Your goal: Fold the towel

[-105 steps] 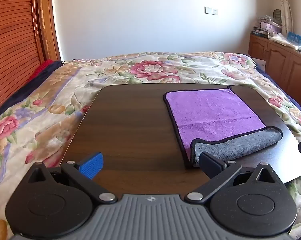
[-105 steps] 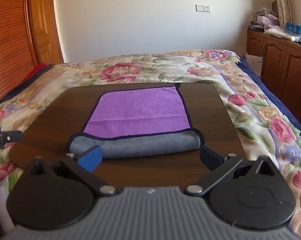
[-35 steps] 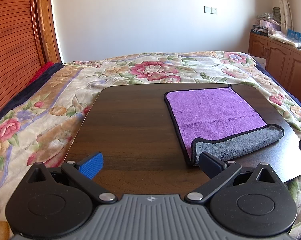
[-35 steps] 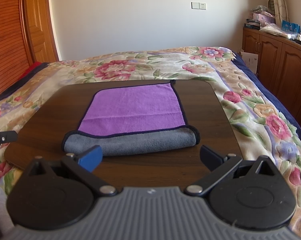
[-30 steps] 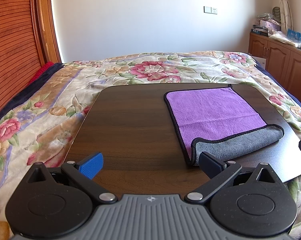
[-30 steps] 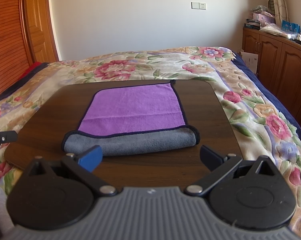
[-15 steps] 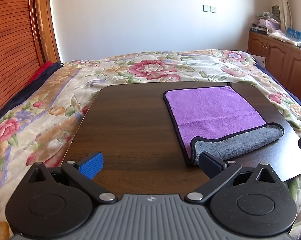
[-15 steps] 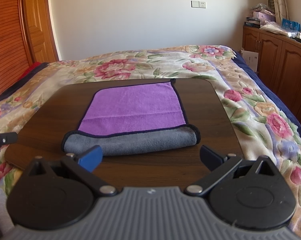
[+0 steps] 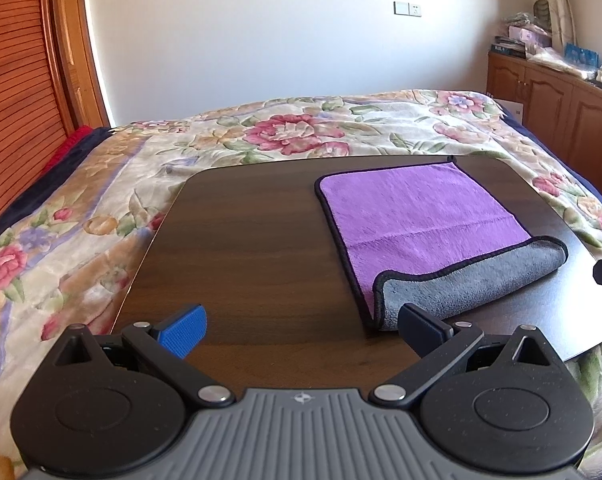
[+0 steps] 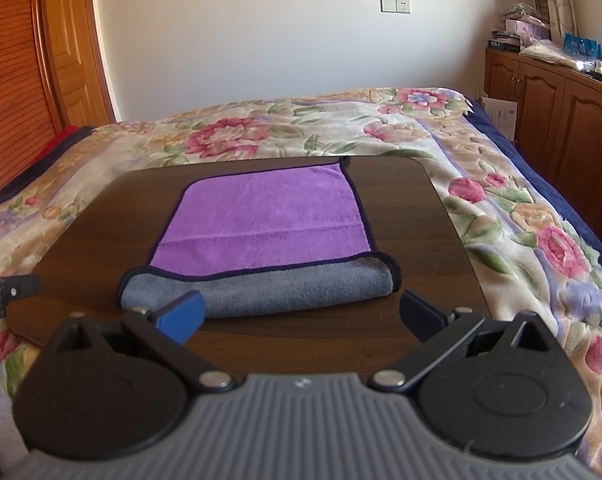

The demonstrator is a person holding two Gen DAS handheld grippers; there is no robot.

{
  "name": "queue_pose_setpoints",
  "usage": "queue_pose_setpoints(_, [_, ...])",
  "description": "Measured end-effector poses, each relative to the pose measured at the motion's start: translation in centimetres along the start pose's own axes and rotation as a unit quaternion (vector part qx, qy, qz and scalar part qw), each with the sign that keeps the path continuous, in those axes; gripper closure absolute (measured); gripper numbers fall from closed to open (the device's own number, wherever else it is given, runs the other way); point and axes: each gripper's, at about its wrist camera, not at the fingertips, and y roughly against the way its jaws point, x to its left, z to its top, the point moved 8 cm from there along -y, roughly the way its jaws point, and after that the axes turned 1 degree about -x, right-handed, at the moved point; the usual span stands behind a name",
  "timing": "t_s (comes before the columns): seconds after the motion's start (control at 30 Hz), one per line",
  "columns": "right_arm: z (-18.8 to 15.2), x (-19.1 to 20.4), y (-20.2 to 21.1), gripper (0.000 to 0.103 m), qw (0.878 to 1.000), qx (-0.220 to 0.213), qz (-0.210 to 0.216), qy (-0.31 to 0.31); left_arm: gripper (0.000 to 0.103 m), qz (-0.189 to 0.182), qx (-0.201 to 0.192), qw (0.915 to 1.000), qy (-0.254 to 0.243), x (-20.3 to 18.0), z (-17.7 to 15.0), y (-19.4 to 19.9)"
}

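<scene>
Towel [image 10: 269, 216] showing bright purple on its upper face, grey on the turned-over near edge, black trim running round the border. Board [image 9: 237, 256] under it looking dark brown with wood grain. Bedspread [image 9: 285, 132] showing cream with pink and red flowers, green leaves. Gripper fingers: one blue pad [image 9: 183, 330], the other black. Cabinets [image 10: 557, 108] glowing warm orange-brown.

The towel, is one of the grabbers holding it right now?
No, the towel lies flat on the table, and the right gripper fingers are spread wide open with nothing between them.
</scene>
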Motion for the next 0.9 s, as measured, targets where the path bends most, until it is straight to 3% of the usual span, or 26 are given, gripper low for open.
queue_pose_setpoints(0.9, [0.9,-0.7,-2.2,0.0,0.999,0.01,0.001,0.031,0.003,-0.014,0.014,0.9994,-0.027,-1.8,0.2,-2.7])
